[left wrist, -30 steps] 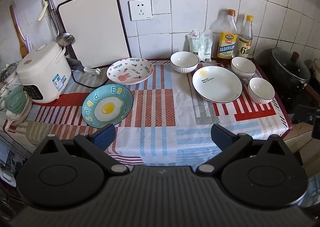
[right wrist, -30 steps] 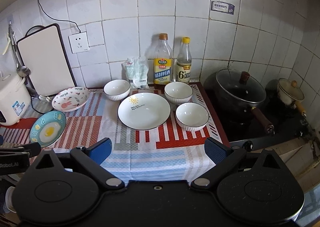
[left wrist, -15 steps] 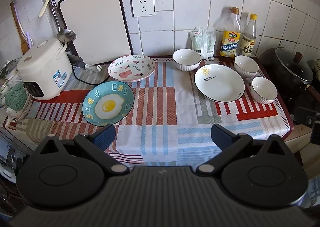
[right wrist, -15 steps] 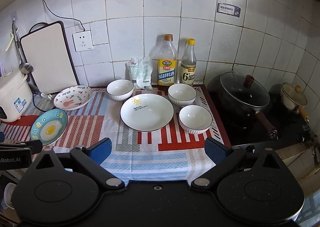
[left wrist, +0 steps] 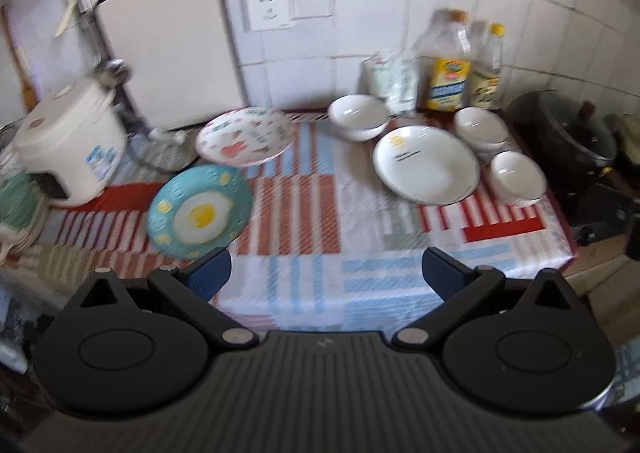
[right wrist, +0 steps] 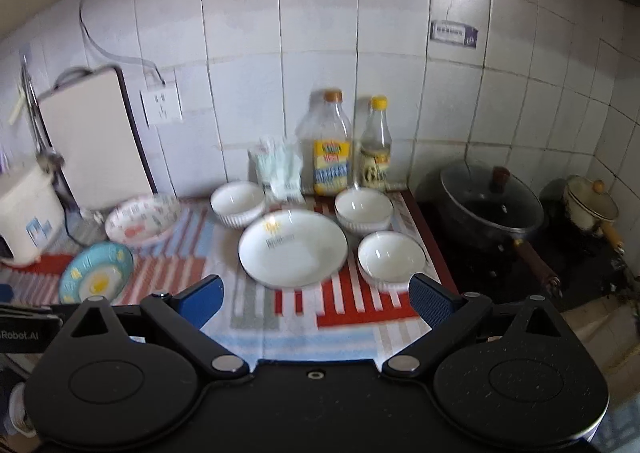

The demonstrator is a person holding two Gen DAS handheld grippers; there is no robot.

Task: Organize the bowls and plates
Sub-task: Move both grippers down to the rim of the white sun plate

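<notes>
left gripper (left wrist: 326, 273) spread, right gripper (right wrist: 316, 299) spread

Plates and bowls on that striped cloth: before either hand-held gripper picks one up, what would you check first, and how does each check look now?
1. Left hand-held gripper open and holding nothing: ok.
2. Right hand-held gripper open and holding nothing: ok.
3. Egg plate lies flat, nothing on it: ok.
4. White plate apart from the near bowl: cannot tell, the rims look very close.
5. Three white bowls upright, none stacked: ok.
6. Sharp view for aiming: not ok, both cameras are blurred.
</notes>
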